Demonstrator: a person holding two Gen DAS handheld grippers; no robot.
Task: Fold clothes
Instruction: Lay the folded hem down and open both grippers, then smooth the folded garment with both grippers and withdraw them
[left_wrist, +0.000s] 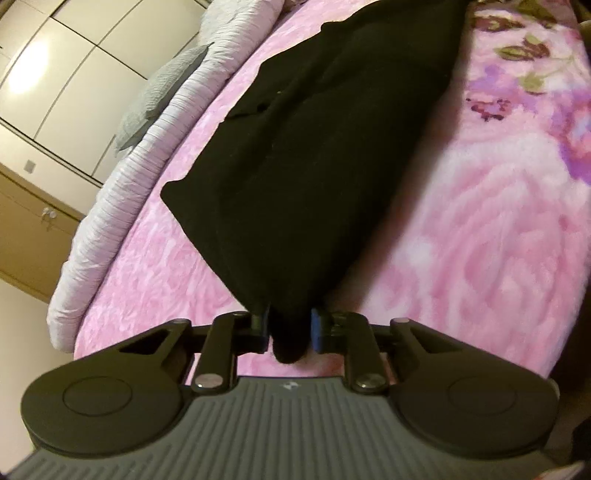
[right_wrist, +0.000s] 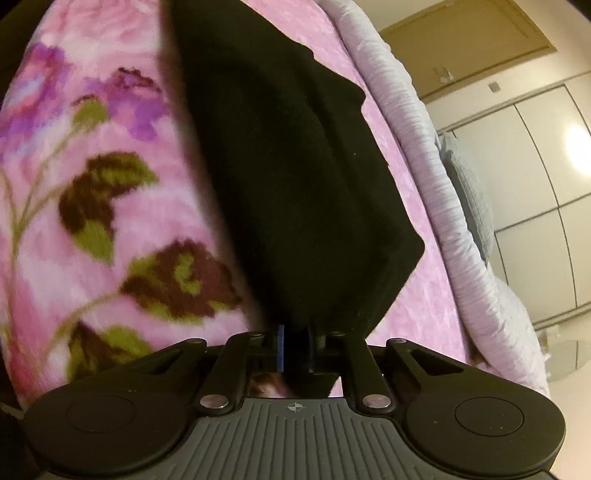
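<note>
1. Black garment (left_wrist: 317, 155), soft matte knit folded into a long slab, lies on a plush pink floral blanket (left_wrist: 480, 229).
2. Ribbed pale quilt (left_wrist: 122, 206) edges the bed.
3. Left gripper (left_wrist: 289, 328) pinches a garment corner.
4. Right gripper (right_wrist: 295, 347) is clamped on another corner.

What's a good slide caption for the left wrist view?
Left gripper pinching a corner of the black garment spread on the pink floral blanket.
</note>
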